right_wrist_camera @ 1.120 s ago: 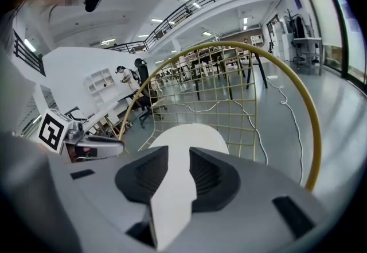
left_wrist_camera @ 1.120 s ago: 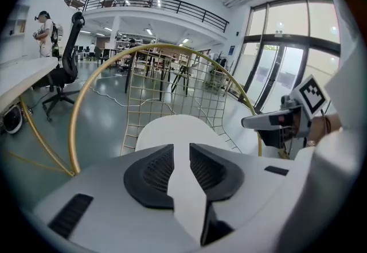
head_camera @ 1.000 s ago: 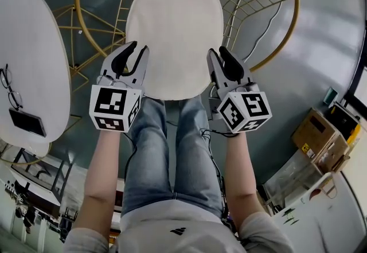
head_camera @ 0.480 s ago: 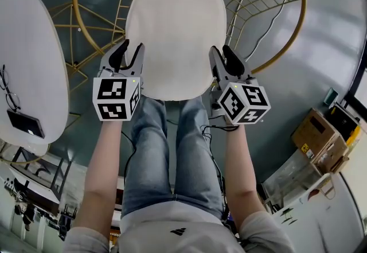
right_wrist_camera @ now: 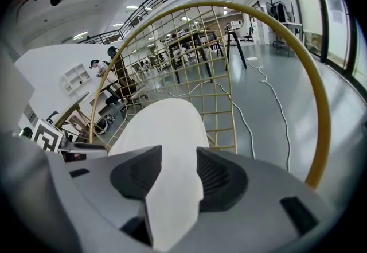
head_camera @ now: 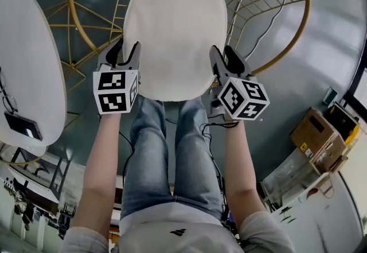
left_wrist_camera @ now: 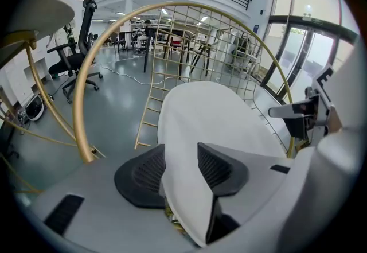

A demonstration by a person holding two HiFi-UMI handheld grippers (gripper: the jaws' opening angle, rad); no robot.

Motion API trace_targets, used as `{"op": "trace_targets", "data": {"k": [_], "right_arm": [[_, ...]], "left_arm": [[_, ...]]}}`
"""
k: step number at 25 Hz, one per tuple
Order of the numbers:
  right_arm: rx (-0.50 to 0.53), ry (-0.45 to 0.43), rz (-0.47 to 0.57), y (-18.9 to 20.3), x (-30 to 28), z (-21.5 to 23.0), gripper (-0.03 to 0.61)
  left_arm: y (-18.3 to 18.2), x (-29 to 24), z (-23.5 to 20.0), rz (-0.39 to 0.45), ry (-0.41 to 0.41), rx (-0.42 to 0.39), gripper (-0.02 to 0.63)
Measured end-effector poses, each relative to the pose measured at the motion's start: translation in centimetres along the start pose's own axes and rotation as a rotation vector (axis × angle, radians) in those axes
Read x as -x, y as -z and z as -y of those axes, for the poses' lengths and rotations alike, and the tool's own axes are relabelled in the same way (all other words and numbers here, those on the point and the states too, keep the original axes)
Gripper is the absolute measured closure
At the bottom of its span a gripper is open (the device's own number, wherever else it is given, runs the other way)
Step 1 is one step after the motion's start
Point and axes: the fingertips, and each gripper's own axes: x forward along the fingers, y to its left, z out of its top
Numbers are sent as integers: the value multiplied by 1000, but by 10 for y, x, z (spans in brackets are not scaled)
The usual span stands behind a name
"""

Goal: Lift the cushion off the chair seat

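The white oval cushion (head_camera: 175, 34) lies over the gold wire chair (head_camera: 300, 16), below me. My left gripper (head_camera: 123, 52) is at the cushion's left front edge and my right gripper (head_camera: 227, 58) at its right front edge. In the left gripper view the cushion (left_wrist_camera: 206, 114) runs in between the jaws of the left gripper (left_wrist_camera: 180, 168). The cushion (right_wrist_camera: 163, 125) also fills the gap of the right gripper (right_wrist_camera: 178, 177). Both pairs of jaws are opening, with the cushion's edge still between them and the pads loose on it.
A white oval table (head_camera: 28, 57) stands at the left with a dark phone (head_camera: 22, 125) and glasses (head_camera: 4, 88) on it. Cardboard boxes (head_camera: 321, 137) sit at the right. The person's jeans-clad legs (head_camera: 172, 154) are just before the chair. A cable (head_camera: 275, 11) crosses the grey floor.
Both grippers have sunk toward the chair along with the cushion's front edge. Their jaws have spread wider around that edge.
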Motion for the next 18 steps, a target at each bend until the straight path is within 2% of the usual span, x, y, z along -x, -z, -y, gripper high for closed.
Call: {"op": "trace_targets", "data": {"k": [7,18], "right_arm": [[-40,32,-21,7,-9,15,388],[-90,55,-64,21,-23,24,363]], "left_arm": [[12,-11,-4,-40,-8,-8,436],[17,-19,-6,-55,-12,-7,434]]}}
